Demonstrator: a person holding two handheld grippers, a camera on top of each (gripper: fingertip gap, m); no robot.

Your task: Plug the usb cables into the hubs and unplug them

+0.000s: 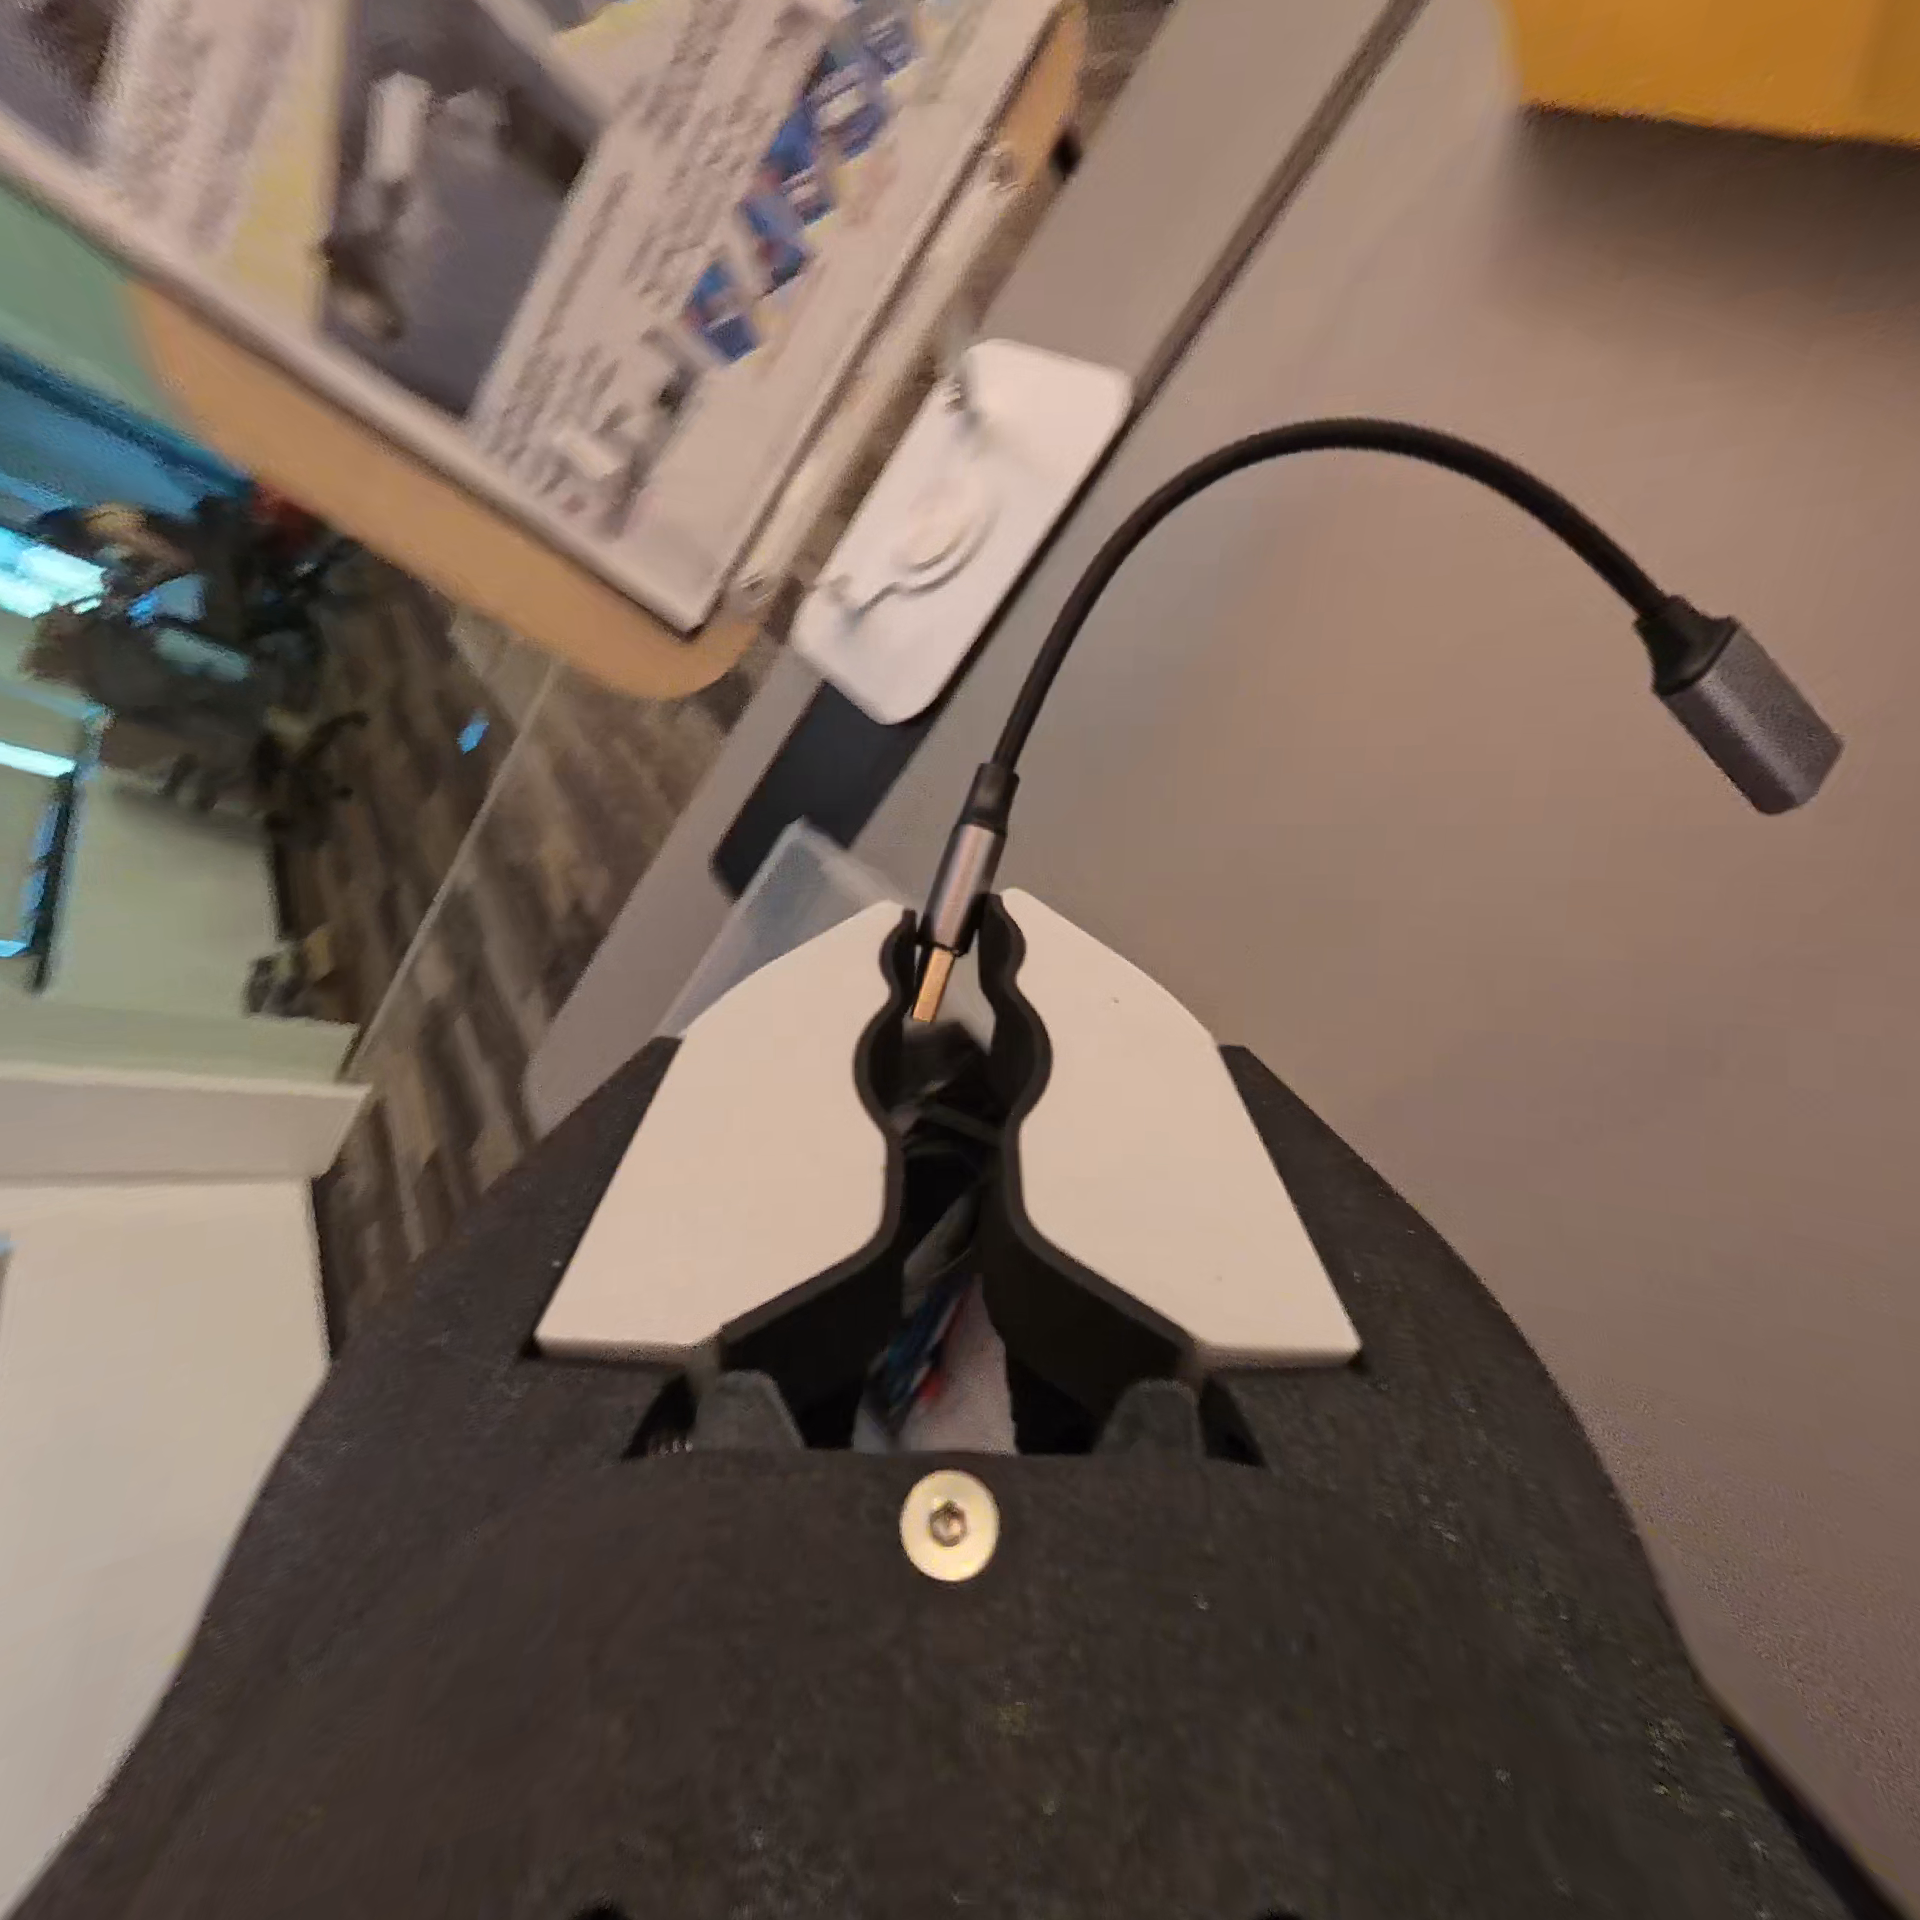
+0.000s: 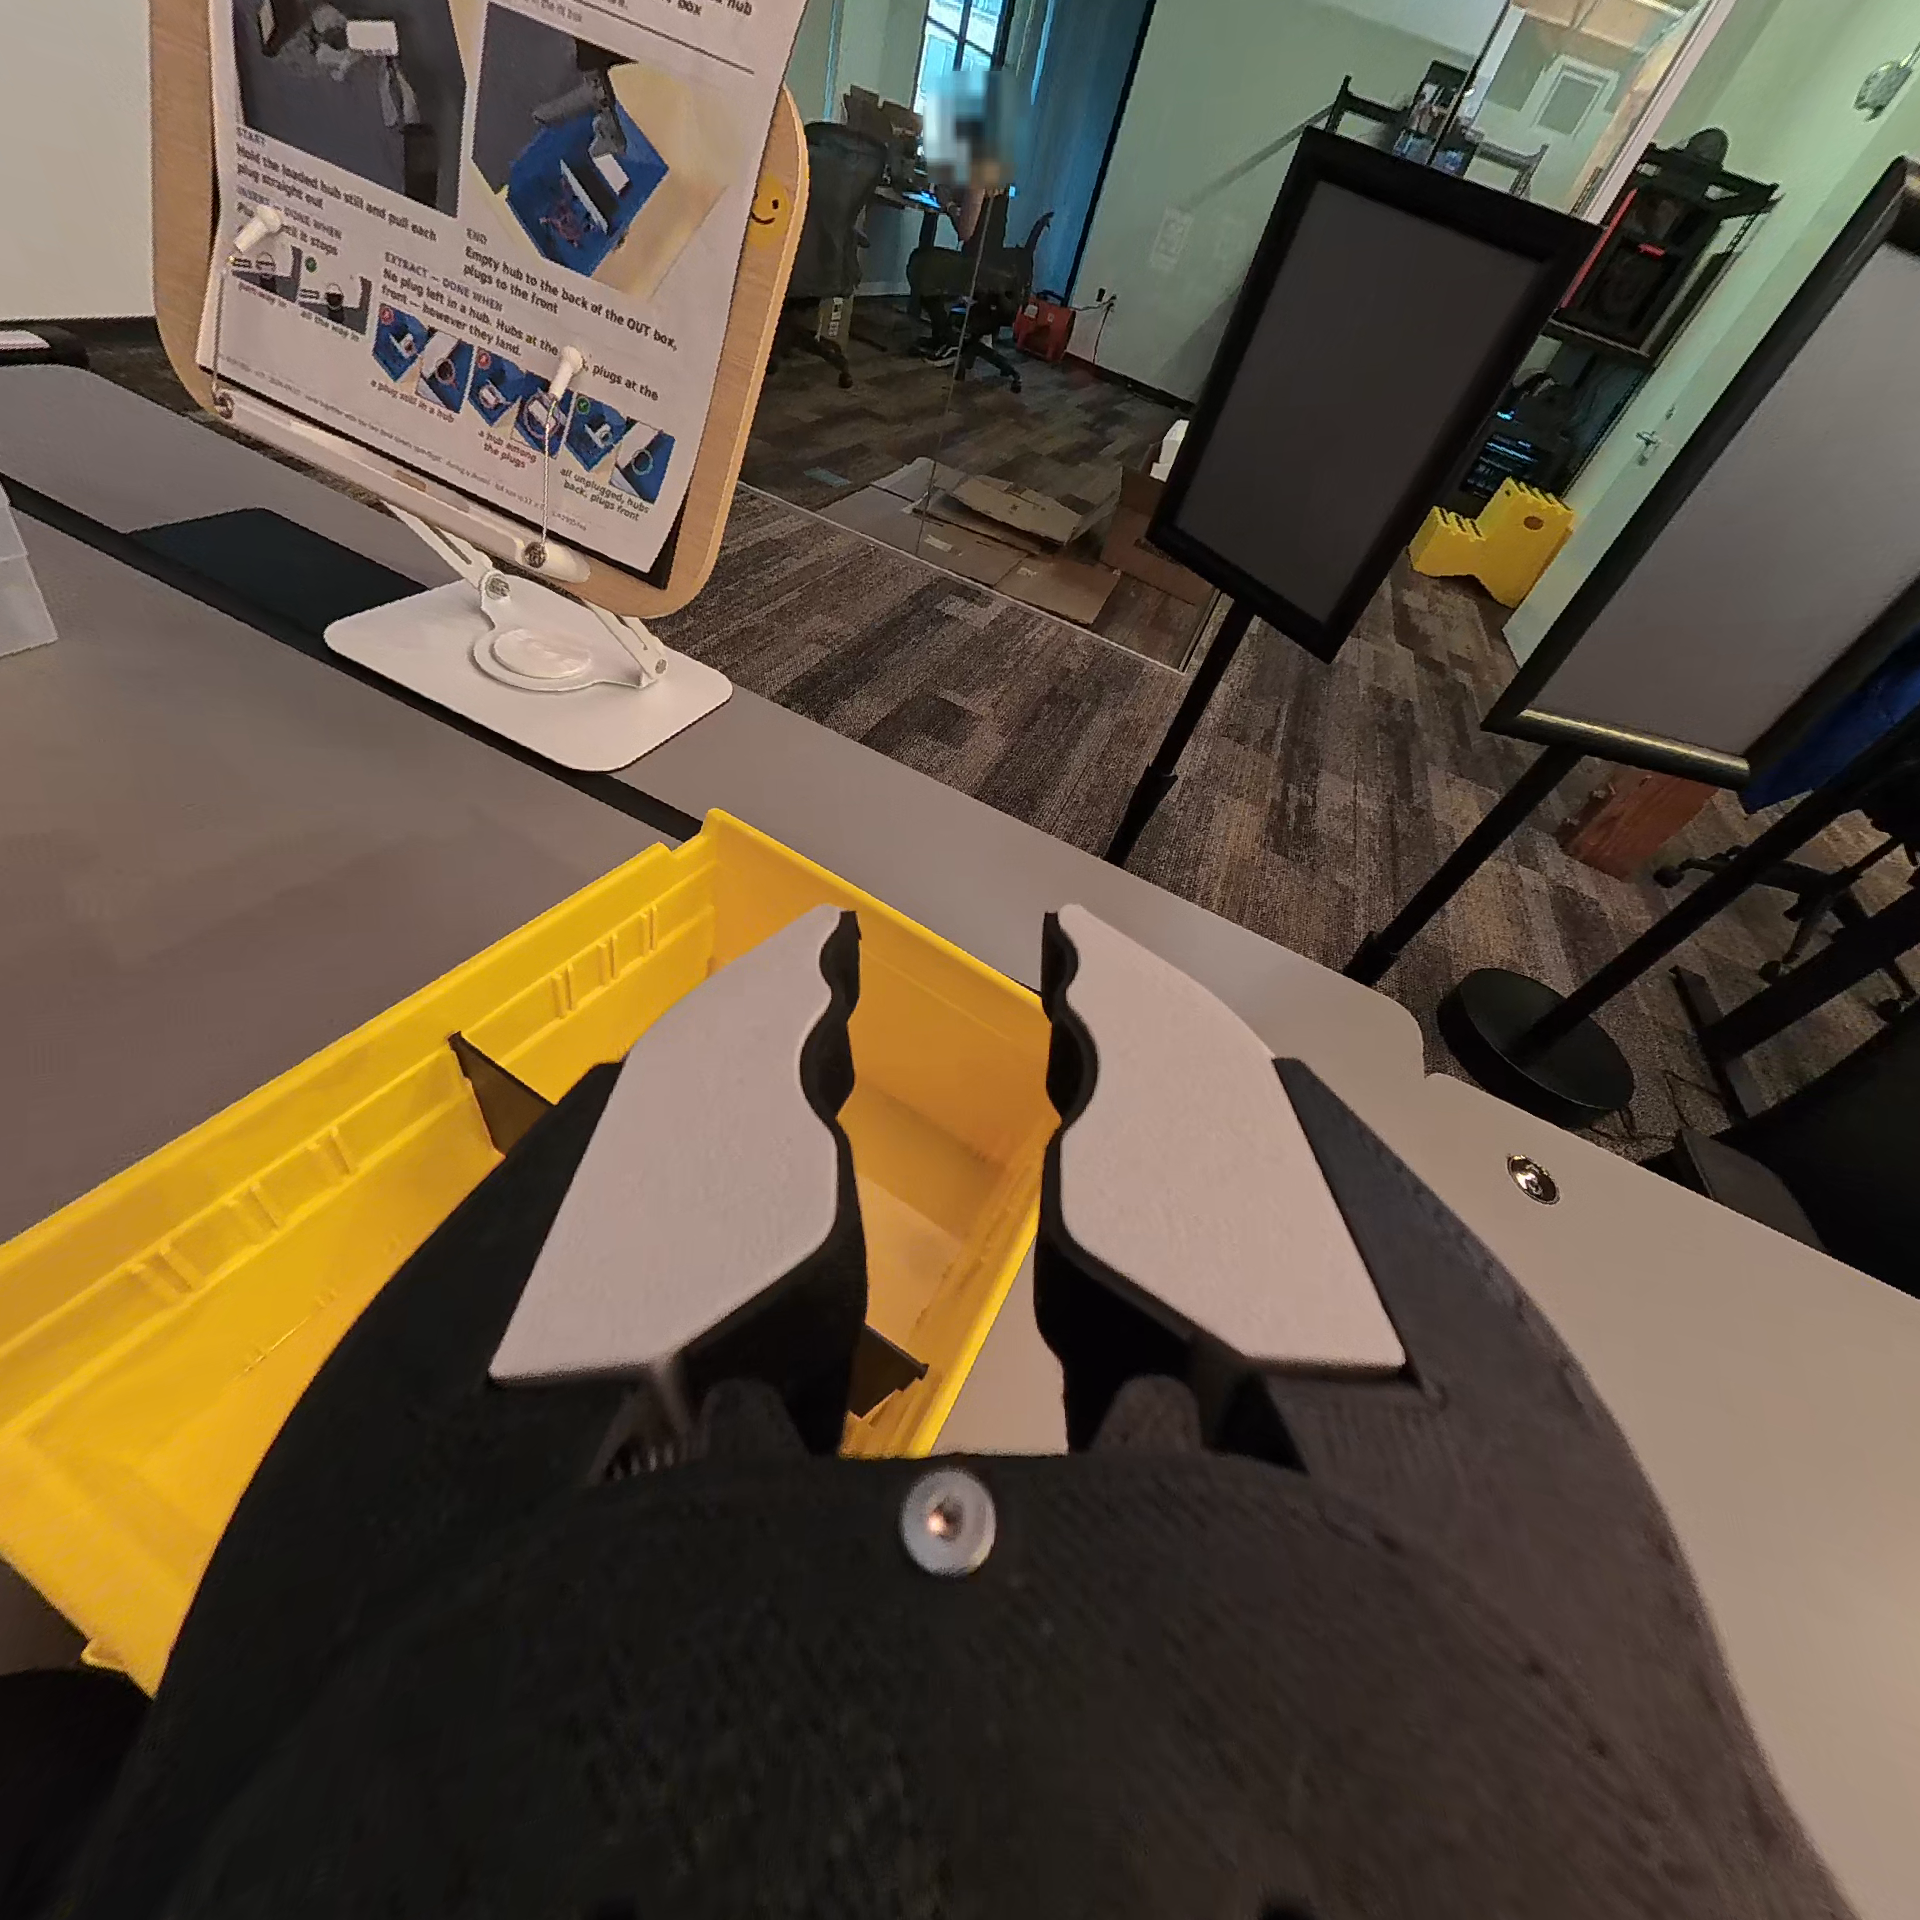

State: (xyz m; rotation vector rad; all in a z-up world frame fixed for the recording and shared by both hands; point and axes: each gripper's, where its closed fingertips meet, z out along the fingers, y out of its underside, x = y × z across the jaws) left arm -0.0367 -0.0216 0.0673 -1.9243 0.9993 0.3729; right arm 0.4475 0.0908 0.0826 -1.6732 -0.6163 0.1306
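My left gripper (image 1: 951, 920) is shut on the grey metal plug (image 1: 961, 883) of a short black USB cable (image 1: 1195, 488). The plug's tip points back toward the camera between the fingers. The cable arches up and right and ends in a grey socket end (image 1: 1751, 717) that hangs free above the grey table (image 1: 1455, 935). My right gripper (image 2: 951, 925) is open and empty, and it hovers over a yellow bin (image 2: 312, 1195). The bin's end compartment under the fingers holds nothing that I can see. No hub shows in either view.
An instruction sheet on a wooden board with a white stand (image 2: 540, 665) sits at the table's far edge; it also shows in the left wrist view (image 1: 966, 520). A clear plastic box (image 1: 790, 894) lies beyond my left fingertips. Black sign stands (image 2: 1351, 416) stand on the carpet past the table. About 50 centimeters separates my left fingertips from my right.
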